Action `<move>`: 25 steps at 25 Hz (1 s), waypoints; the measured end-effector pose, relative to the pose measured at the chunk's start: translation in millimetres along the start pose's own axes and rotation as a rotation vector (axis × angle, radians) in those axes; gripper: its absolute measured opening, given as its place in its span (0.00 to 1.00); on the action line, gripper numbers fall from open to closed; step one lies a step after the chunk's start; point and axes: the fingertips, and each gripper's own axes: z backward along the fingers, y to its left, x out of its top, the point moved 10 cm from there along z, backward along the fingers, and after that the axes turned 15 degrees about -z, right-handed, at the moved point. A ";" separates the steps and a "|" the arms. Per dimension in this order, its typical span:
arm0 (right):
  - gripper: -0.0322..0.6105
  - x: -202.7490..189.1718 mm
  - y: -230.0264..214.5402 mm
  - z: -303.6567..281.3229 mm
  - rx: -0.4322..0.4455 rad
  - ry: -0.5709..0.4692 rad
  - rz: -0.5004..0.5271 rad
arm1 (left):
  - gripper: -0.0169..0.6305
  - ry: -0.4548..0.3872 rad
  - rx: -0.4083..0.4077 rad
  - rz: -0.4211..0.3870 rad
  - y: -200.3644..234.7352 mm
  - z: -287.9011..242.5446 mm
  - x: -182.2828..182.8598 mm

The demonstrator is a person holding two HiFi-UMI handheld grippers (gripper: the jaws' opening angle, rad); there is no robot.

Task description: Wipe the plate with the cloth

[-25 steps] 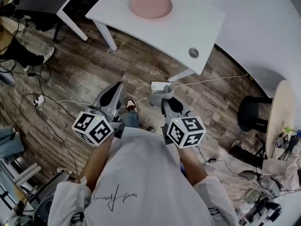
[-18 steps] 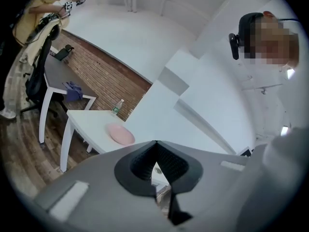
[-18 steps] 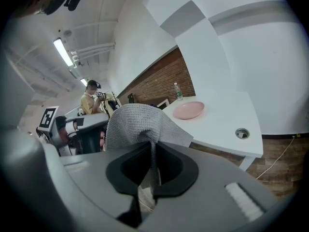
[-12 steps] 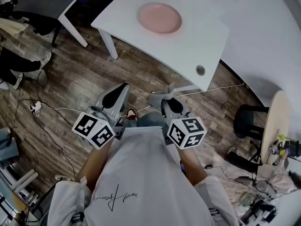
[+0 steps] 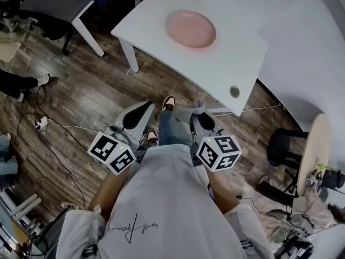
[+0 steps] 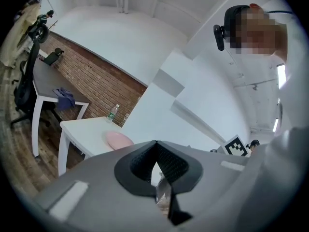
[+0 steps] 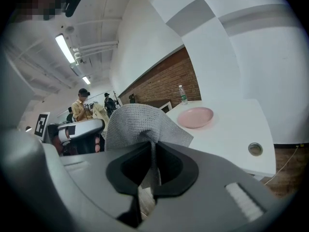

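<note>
The head camera looked steeply down, both gripper cameras faced forward, and all three shared the distant plate (image 5: 191, 29).

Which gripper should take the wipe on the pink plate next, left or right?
Right. The right gripper has the cloth pinched in its jaws; the left gripper is shut and empty. The plate lies ahead, untouched by either.

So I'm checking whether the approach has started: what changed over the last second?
The person stepped toward the table: in the head view it and the pink plate slid lower and rightward, and a shoe has swung forward. Unchanged: the right gripper stays shut on the grey cloth, the left gripper shut and empty, both held before the body.
</note>
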 end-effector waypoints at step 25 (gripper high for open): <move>0.08 122.3 -103.9 -126.3 -0.004 0.035 -0.108 | 0.05 0.151 0.066 0.008 98.8 -163.7 23.6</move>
